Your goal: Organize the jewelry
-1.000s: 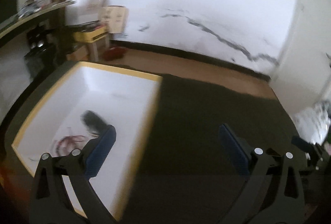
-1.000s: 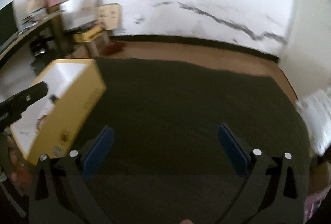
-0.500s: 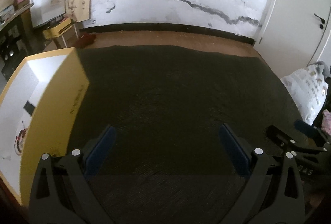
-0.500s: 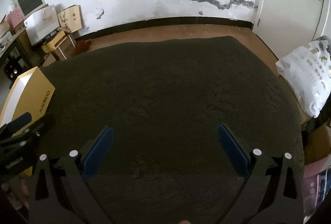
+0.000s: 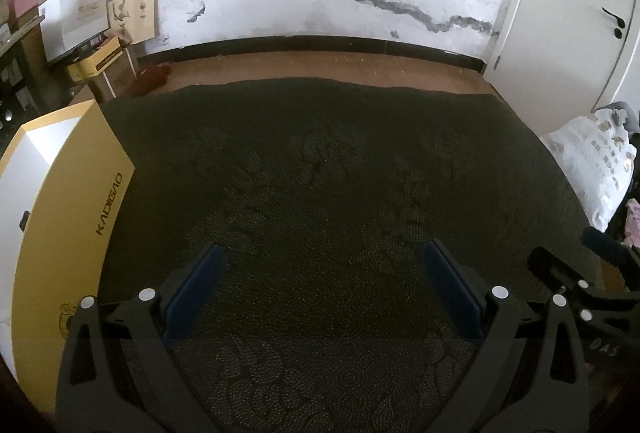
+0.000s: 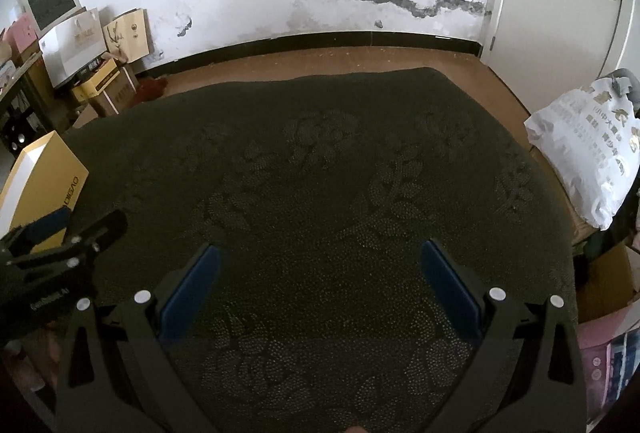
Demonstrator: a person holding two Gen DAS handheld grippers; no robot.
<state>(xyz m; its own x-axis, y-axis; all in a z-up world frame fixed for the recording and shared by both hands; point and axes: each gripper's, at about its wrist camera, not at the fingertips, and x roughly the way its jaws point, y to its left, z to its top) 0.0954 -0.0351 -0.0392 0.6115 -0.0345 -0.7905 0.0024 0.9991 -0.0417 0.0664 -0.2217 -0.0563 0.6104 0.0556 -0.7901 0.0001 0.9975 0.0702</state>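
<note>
Both my claws hang side by side above the dark patterned rug (image 5: 320, 193). My left claw (image 5: 322, 285) is spread wide, its blue pads (image 5: 196, 289) far apart with nothing between them. My right claw (image 6: 320, 283) is just as wide and holds nothing either. The yellow box (image 5: 76, 217) sits at the rug's left edge, left of my left claw; only a sliver of its white inside shows, so I can't make out the jewelry.
</note>
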